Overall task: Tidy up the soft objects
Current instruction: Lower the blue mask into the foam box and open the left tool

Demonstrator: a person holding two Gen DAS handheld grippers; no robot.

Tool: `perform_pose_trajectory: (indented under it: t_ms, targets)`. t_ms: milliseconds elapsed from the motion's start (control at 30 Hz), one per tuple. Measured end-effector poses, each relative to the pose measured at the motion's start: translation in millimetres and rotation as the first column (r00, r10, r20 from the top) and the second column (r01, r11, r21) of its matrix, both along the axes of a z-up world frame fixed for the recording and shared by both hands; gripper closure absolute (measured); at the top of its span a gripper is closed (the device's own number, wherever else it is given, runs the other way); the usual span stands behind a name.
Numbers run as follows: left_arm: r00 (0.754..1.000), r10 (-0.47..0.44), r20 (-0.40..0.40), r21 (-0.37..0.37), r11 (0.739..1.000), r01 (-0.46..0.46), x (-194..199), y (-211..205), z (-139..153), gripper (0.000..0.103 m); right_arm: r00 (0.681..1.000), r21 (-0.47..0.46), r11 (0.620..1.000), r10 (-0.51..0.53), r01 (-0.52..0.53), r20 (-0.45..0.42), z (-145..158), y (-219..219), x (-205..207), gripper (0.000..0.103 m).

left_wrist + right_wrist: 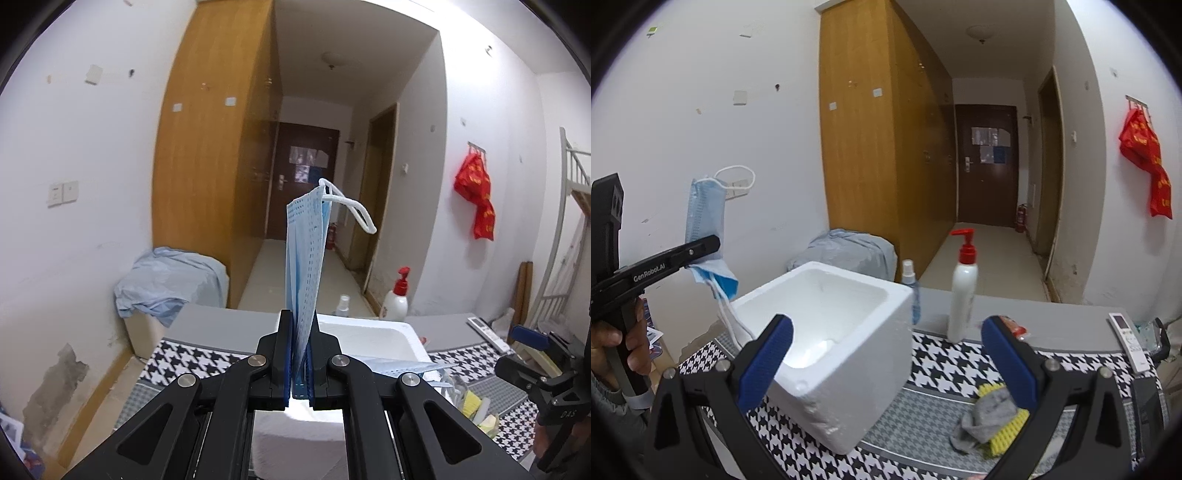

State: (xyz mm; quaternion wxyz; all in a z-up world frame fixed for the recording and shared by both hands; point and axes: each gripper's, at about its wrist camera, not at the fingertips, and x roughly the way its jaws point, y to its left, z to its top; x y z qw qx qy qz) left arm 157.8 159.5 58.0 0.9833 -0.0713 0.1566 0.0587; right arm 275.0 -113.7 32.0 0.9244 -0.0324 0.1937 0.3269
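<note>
Between the left gripper's (299,325) blue pads sits a light blue face mask (304,254), pinched tight, so that one's clamped on it. Most of the mask sticks up above the fingertips, with a white ear loop (352,206) flopping off its top; from the right wrist view you can see the other end and its loops (729,314) dangling below the fingers, right at the near-left corner of the white foam box (827,332). The person's hand (613,343) is wrapped round that gripper's handle.

Right gripper (886,350) is wide open, nothing between its pads. The foam box sits just ahead of its left finger, and a grey sock with a yellow cuff (991,417) lies crumpled on the houndstooth cloth (945,369) right by its right finger, partly hidden behind it.

Further out past the box: a small clear spray bottle (910,284), a white pump bottle with a red top (964,291), and off to the right a white remote (1128,341) on the grey table (1052,321).
</note>
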Motion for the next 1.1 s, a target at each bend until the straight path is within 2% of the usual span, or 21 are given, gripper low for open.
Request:
perform_pose_trajectory:
  t_ms: [167,533,867,900,933,967,1000,1033,1067,1100]
  targets:
    - [0.998,-0.053,-0.035,0.011,0.999,0.053,19.1,-10.3,-1.6,0.097,0.999,0.007,0.999,-0.041,0.041,-0.01,-2.3,-14.5,1.3,0.0]
    - [0.988,-0.108,-0.113,0.016,0.994,0.111,49.7,-19.4,-11.3,0.097,0.994,0.014,0.994,-0.106,0.106,-0.017,-5.8,-33.3,3.2,0.0]
    - [0.964,-0.139,-0.226,-0.017,0.99,0.139,76.5,-19.5,-30.8,0.097,0.991,0.024,0.991,-0.13,0.131,-0.025,-9.8,-41.8,4.1,0.0]
    - [0.963,-0.14,-0.231,-0.02,0.99,0.139,77.1,-19.4,-31.5,0.094,0.991,0.026,0.991,-0.132,0.132,-0.027,-10.3,-42.4,4.6,0.0]
    - [0.962,-0.137,-0.235,-0.022,0.99,0.136,77.7,-19.2,-32.0,0.09,0.991,0.027,0.991,-0.131,0.132,-0.029,-10.9,-42.6,4.4,0.0]
    - [0.963,-0.128,-0.236,-0.019,0.992,0.128,77.8,-18.5,-32.3,0.075,0.991,0.029,0.991,-0.131,0.132,-0.03,-11.6,-43.1,4.2,0.0]
    - [0.965,-0.121,-0.233,-0.025,0.993,0.118,77.5,-17.5,-31.6,0.052,0.991,0.032,0.991,-0.13,0.131,-0.032,-11.9,-43.3,4.2,0.0]
    - [0.967,-0.116,-0.228,-0.031,0.993,0.111,77.0,-17.7,-30.3,0.04,0.991,0.034,0.991,-0.129,0.13,-0.033,-12.0,-43.4,4.5,0.0]
    - [0.971,-0.114,-0.209,-0.038,0.993,0.108,73.7,-16.2,-28.3,0.023,0.991,0.036,0.991,-0.127,0.128,-0.035,-12.4,-43.7,4.6,0.0]
    - [0.974,-0.109,-0.199,-0.037,0.994,0.104,71.7,-16.8,-26.6,0.014,0.991,0.038,0.991,-0.126,0.128,-0.038,-12.4,-43.7,4.7,0.0]
